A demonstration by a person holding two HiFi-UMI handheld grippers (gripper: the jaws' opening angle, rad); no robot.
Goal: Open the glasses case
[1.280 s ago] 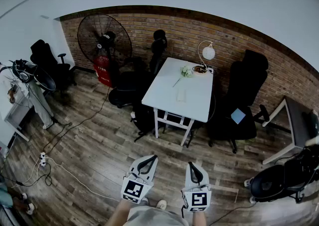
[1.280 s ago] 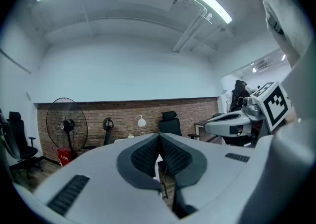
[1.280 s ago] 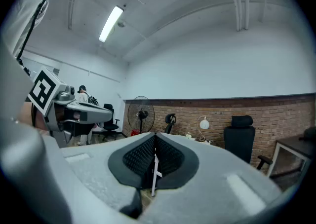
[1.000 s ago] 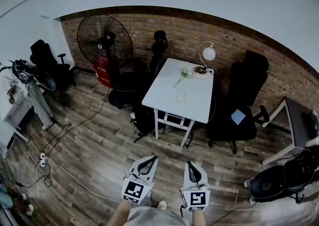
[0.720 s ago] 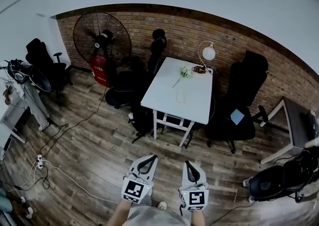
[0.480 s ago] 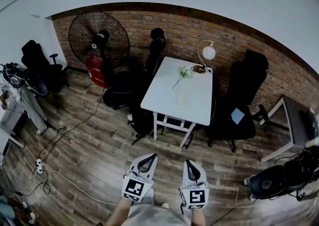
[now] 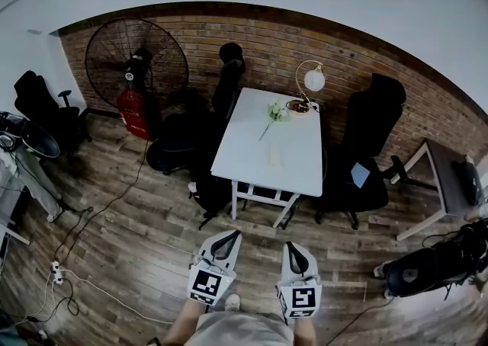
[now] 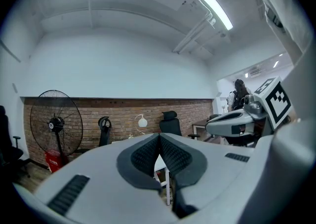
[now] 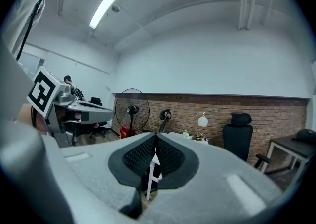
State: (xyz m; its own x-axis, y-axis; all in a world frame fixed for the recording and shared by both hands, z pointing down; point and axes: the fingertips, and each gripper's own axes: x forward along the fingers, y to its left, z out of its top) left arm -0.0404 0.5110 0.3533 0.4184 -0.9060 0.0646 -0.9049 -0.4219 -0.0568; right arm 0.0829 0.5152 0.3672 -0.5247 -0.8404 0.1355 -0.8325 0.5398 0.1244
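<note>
You've not begun the task — your left gripper (image 7: pixel 227 236) and right gripper (image 7: pixel 290 246) are both clenched on nothing, well apart from the white table (image 7: pixel 252 146), where what is probably the glasses case (image 7: pixel 274 158) — a small pale shape — lies untouched.

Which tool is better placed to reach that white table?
Probably the right tool: it lines up with the pale item on the white table; the left tool faces its corner. Both shut, distant.

Cameras: one high, two low.
Head view steeply down over left gripper (image 7: pixel 227 236), right gripper (image 7: pixel 290 246); gripper views level along own jaws; shared: far white table (image 7: pixel 259 146), pedestal fan (image 7: pixel 136 62), brick wall (image 7: pixel 267 40).
</note>
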